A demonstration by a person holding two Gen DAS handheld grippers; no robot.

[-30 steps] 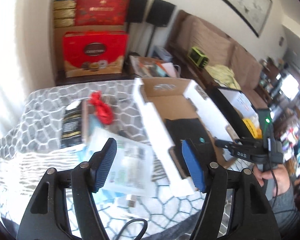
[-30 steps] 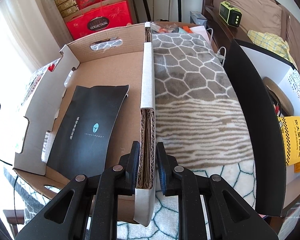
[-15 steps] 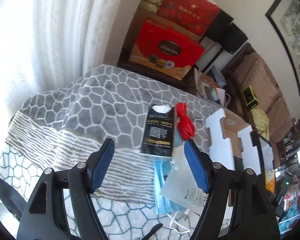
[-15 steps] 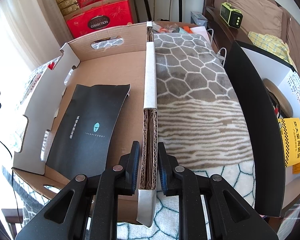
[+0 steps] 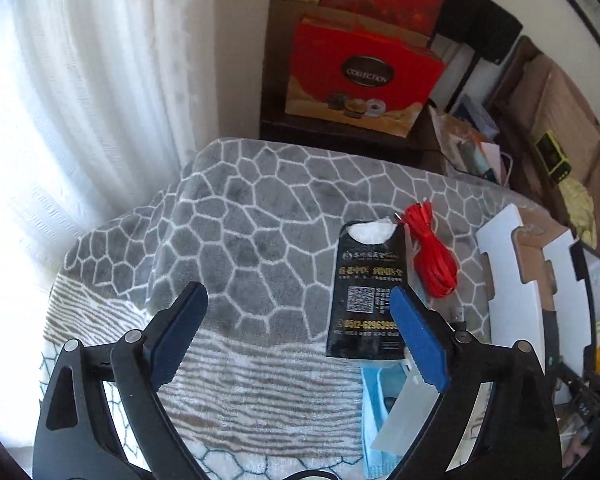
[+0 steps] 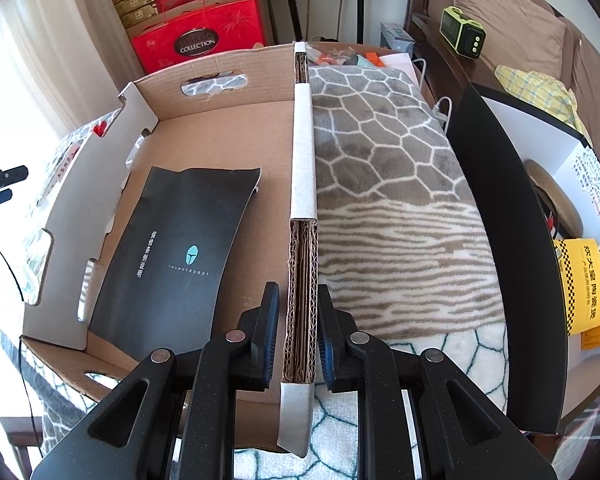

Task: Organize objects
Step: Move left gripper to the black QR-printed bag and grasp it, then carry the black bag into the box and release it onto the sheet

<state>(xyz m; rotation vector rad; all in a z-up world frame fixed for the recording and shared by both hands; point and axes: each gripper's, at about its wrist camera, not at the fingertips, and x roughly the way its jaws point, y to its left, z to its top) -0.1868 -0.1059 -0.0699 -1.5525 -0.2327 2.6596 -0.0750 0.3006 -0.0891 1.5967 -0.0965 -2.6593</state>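
A black packet with gold print [image 5: 366,300] lies on the grey patterned blanket [image 5: 256,232], a red coiled cord [image 5: 434,252] just right of it and a blue face-mask pack [image 5: 380,408] below it. My left gripper [image 5: 300,332] hovers above the blanket left of the packet, jaws opening wide with nothing between them. My right gripper [image 6: 298,332] is shut on the near end of the cardboard box's right wall [image 6: 302,240]. Inside the cardboard box [image 6: 220,140] lies a black booklet [image 6: 172,248].
Red gift boxes [image 5: 360,76] stack on a dark stand behind the blanket, white curtains [image 5: 80,100] to the left. The box's white wall [image 5: 512,280] rises right of the cord. A black panel [image 6: 508,248] and a white carton [image 6: 560,172] stand right of the box.
The left gripper has swung left from the cardboard box to the blanket beside the black packet, and its jaws have spread wider. The right gripper has kept its hold on the box wall.
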